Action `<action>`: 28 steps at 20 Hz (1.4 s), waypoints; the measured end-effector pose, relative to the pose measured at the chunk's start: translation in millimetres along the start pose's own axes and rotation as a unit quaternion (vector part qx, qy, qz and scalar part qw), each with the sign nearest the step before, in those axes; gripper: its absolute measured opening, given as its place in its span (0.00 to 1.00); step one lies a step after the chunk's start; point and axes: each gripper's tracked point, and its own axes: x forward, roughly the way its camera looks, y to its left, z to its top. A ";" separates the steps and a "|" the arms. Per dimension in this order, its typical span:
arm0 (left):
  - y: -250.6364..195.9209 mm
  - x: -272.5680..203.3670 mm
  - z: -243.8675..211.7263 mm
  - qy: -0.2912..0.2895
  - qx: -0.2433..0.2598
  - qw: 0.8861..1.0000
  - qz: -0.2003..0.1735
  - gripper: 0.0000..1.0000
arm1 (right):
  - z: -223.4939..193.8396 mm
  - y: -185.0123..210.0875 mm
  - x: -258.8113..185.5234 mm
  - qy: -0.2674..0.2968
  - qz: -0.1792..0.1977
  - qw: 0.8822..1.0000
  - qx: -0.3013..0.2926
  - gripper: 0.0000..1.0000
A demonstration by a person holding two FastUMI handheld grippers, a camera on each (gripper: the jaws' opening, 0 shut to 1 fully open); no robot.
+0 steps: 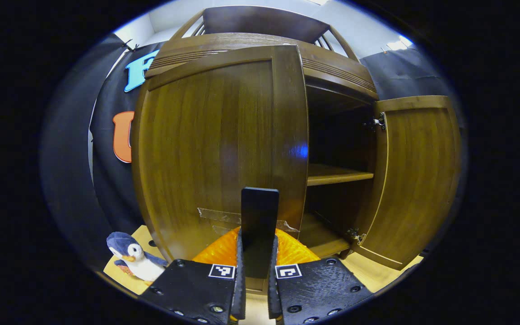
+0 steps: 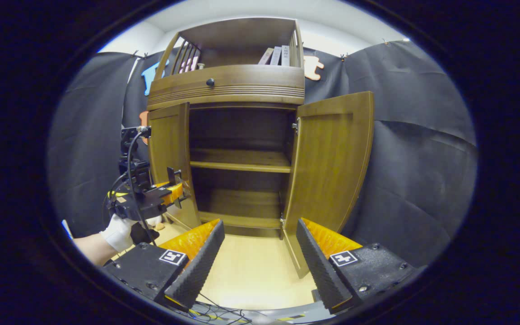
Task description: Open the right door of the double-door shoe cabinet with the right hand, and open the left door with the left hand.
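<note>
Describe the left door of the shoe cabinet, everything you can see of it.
The left door is a tall panel of dark brown wood with a raised frame around a flat centre and a slightly arched top. It stands upright, swung partly open on its left edge, with the dark interior showing beside it. A black handle juts from its lower part, and strips of clear tape lie across the wood there. The left hand-held gripper is closed on that handle. A toy penguin sits on the floor to its left.
</note>
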 end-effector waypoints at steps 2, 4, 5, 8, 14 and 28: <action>3.5 -11.9 -0.2 0.001 -0.001 1.000 0.000 0.18 | 0.1 4.3 -1.3 -0.002 0.008 1.000 -0.001 1.00; 9.6 -21.6 -2.4 0.002 -0.005 1.000 0.001 0.18 | 0.6 4.9 -0.6 -0.004 0.015 1.000 -0.004 1.00; 13.0 -27.0 -3.2 0.003 -0.007 1.000 0.001 0.18 | 0.5 5.5 -1.0 -0.005 0.017 1.000 -0.005 1.00; 19.1 -41.1 -4.5 0.005 -0.011 1.000 0.003 0.18 | 1.8 6.6 -3.3 -0.006 0.022 1.000 -0.005 1.00; 35.8 -64.1 -5.1 0.008 -0.013 1.000 0.015 0.09 | -1.8 13.0 0.3 0.000 0.043 0.999 -0.001 1.00; 98.8 -120.8 -10.7 0.000 -0.015 0.999 0.043 0.08 | -6.1 58.0 4.3 -0.002 0.102 0.995 -0.009 1.00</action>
